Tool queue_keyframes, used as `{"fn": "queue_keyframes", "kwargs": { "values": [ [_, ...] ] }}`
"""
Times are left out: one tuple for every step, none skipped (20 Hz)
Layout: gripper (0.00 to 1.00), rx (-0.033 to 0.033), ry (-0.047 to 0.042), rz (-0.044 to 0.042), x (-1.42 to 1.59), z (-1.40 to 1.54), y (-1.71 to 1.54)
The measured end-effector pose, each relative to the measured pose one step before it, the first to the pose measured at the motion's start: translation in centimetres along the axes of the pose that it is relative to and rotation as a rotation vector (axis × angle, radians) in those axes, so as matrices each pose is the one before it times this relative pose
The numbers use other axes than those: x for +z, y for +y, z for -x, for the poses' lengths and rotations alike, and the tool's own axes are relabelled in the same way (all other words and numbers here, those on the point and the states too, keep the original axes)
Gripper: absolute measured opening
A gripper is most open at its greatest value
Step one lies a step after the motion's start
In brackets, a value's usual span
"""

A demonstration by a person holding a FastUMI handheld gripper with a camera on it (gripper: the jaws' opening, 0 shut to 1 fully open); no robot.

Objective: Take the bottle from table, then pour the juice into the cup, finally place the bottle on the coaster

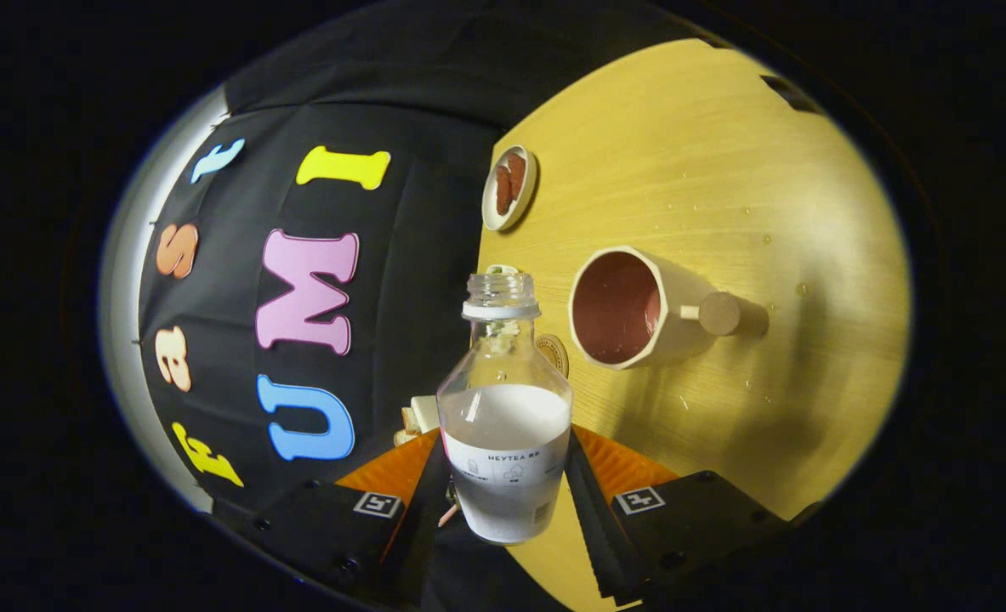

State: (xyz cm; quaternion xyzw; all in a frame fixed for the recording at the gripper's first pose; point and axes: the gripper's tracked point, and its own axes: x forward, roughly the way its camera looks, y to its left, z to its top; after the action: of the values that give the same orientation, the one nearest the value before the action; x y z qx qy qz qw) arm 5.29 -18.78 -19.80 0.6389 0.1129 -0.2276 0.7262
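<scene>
My gripper (505, 484) is shut on a clear bottle (505, 425), both fingers pressing on its lower body. The bottle is uncapped and about half full of a white drink. The view is rolled, so the wooden table (724, 170) stands on its side. Just beyond the bottle's mouth is a cream cup (639, 308) with a round wooden handle; its inside looks reddish brown. A round brown coaster (556, 353) peeks out behind the bottle's shoulder, between the bottle and the cup.
A small white dish (509, 187) holding reddish-brown pieces sits farther along the table, near the booth wall. Small drops lie on the wood around the cup. A pale, bread-like object (417, 418) shows by my left finger.
</scene>
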Motion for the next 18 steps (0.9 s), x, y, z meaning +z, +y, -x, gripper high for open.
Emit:
{"fn": "queue_keyframes", "kwargs": {
  "values": [
    [0.76,0.00442,-0.01586,0.04643,0.02,0.034,0.15],
    [0.76,-0.0017,-0.01369,0.04952,0.013,0.04,0.06],
    [0.76,-0.00621,-0.01651,0.05448,0.14,-0.017,-0.032],
    [0.76,-0.0077,-0.01465,0.05525,0.233,0.154,0.067],
    [0.76,-0.00991,-0.01665,0.0547,0.272,0.086,0.012],
    [0.76,-0.01206,-0.01682,0.05356,0.22,0.121,0.066],
    [0.76,-0.01513,-0.01421,0.05345,0.208,0.027,-0.067],
    [0.76,-0.01351,-0.01495,0.05475,0.225,0.119,0.07],
    [0.76,-0.00263,-0.01912,0.05738,0.284,0.117,0.286],
    [0.76,0.00131,-0.02092,0.05911,0.417,0.206,0.473],
    [0.76,0.00582,-0.01991,0.06163,0.376,0.016,0.599],
    [0.76,0.0043,-0.02051,0.06318,0.436,0.189,0.729],
    [0.76,0.00788,-0.02274,0.05722,0.512,-0.011,0.658],
    [0.76,0.00954,-0.02252,0.04637,0.499,0.293,0.784],
    [0.76,0.00767,-0.0244,0.03802,0.542,0.049,0.791],
    [0.76,0.00481,-0.03312,0.03766,0.542,0.026,0.725],
    [0.76,0.00058,-0.02673,0.02937,0.535,-0.111,0.458],
    [0.76,-0.00229,-0.03049,0.03619,0.576,-0.086,0.643]
  ]
}}
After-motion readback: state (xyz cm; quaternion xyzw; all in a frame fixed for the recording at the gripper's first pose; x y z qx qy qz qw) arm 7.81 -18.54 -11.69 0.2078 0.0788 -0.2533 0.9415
